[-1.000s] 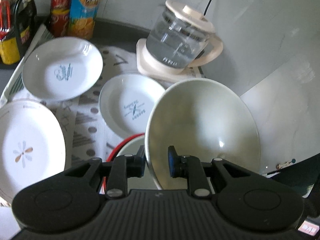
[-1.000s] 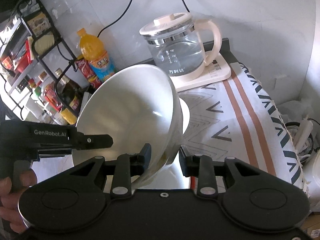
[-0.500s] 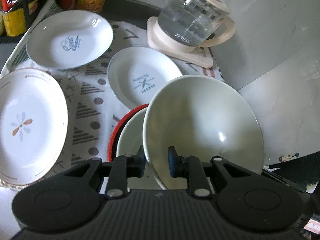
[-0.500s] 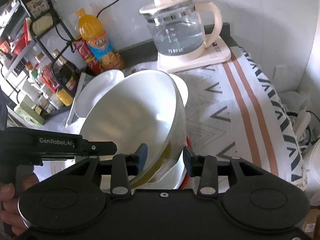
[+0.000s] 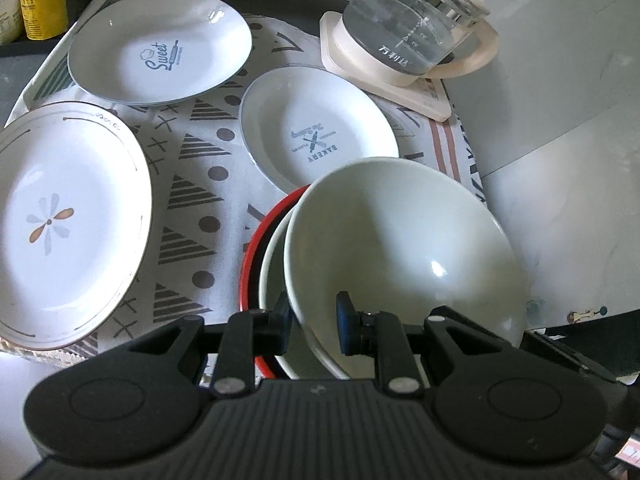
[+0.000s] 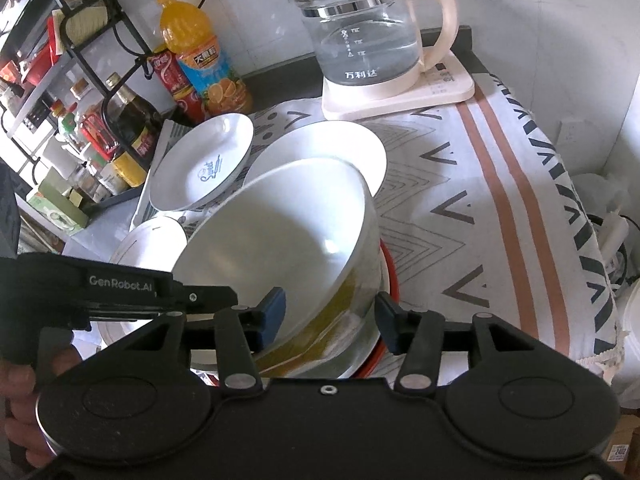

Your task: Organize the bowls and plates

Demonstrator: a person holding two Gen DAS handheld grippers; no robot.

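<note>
My left gripper (image 5: pixel 313 325) is shut on the rim of a white bowl (image 5: pixel 404 240), tilted over another white bowl (image 5: pixel 272 272) nested in a red-rimmed bowl (image 5: pixel 250 248). My right gripper (image 6: pixel 330 318) is open, its jaws standing either side of the same bowl's (image 6: pixel 276 240) wall. The left gripper (image 6: pixel 120 292) shows at the left of the right wrist view. Three white plates lie on the cloth: a "Sweet" plate (image 5: pixel 160 46), a "Bakery" plate (image 5: pixel 316 128) and a flower plate (image 5: pixel 60 220).
A glass kettle (image 6: pixel 368 40) on its cream base stands at the back. Bottles (image 6: pixel 200 60) and a black rack (image 6: pixel 80 80) crowd the back left. A patterned cloth (image 6: pixel 500 200) covers the counter, with its edge at the right.
The held bowl has come down over the nested bowls. My right gripper's jaws have spread wider and let go of its wall. The left stays shut on the rim.
</note>
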